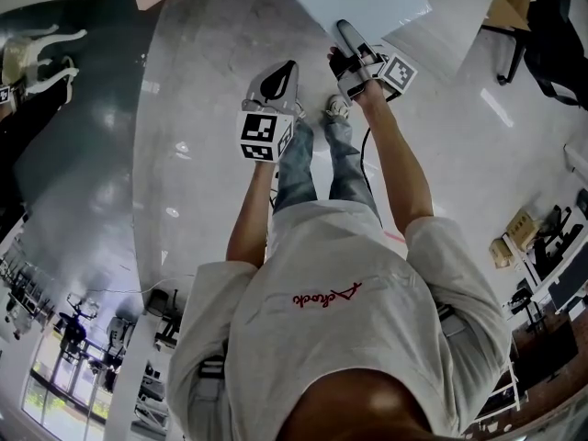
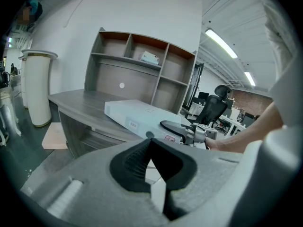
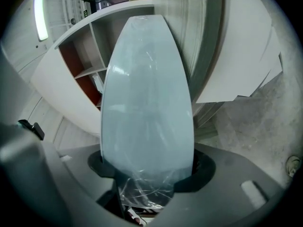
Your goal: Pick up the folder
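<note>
Fingers [image 1: 347, 37] of my right gripper [image 1: 344, 28] stand on the top and the bottom face of the folder [image 3: 147, 98]. They are partly closed, about as wide as the folder is thick, and as far as I can see they press on it from both sides.

The folder is a pale, thick, box-like file. It lies on the bench [image 2: 71, 100], slanted across the corner, with its near end reaching out over the edge. This free end is the part I hold. A thin clear film seems to cover it, and the film wrinkles close to my fingers.

I judge the folder to be stiff, so a firm grip should not crush or bend it. The film probably makes it slippery, and most of its length lies far from my fingers, so it may tip down or slide out when it leaves the bench. Whether it is full and heavy I cannot tell. A deep hold across the thickness seems best to me.

My left gripper [image 1: 283, 73] hangs just beside the right one, apart from the folder, with its fingers together and nothing between them. It could support the folder from below.

Behind the bench stands a shelf unit [image 2: 142, 46], near the far end of the folder.
</note>
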Action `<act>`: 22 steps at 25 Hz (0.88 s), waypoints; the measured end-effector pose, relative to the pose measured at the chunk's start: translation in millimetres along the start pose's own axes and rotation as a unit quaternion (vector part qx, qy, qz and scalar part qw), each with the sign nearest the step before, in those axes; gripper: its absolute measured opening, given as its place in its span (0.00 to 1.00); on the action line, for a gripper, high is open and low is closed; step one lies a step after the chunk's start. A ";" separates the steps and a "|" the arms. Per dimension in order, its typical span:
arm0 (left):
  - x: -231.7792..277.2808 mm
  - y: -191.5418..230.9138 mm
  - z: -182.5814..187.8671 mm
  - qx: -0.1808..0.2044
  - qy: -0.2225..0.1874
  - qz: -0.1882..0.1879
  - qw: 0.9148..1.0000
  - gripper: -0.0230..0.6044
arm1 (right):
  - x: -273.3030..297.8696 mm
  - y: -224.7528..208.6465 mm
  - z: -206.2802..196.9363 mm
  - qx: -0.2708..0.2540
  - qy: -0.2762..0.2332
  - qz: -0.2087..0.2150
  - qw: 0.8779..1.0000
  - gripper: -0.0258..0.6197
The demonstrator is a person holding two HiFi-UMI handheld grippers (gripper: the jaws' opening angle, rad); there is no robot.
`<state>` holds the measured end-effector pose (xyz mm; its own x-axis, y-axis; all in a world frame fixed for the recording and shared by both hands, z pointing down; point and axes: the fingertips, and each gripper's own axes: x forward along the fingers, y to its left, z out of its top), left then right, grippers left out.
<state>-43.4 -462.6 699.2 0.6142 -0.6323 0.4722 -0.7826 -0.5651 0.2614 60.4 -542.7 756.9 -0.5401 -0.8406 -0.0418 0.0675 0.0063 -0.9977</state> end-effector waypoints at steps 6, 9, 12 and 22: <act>-2.2 -5.2 9.8 0.002 -0.009 0.005 1.000 0.04 | -11.2 11.8 -9.5 -0.007 0.008 -0.003 1.000 0.49; -1.6 -8.5 17.9 0.006 -0.015 0.004 1.000 0.04 | -19.0 18.5 -10.1 -0.006 0.005 -0.002 1.000 0.49; -9.3 -20.5 26.2 0.010 -0.026 0.007 1.000 0.04 | -34.5 37.1 -14.7 -0.022 0.015 0.005 1.000 0.49; -34.8 -53.1 71.2 0.024 -0.071 0.023 0.997 0.04 | -69.3 122.5 -24.6 -0.062 0.038 0.050 0.996 0.49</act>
<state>-16.0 -448.4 608.9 0.5881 -0.7253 0.3580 -0.8069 -0.5561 0.1990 85.4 -470.3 636.3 -0.5982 -0.7891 -0.1397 0.0223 0.1578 -0.9872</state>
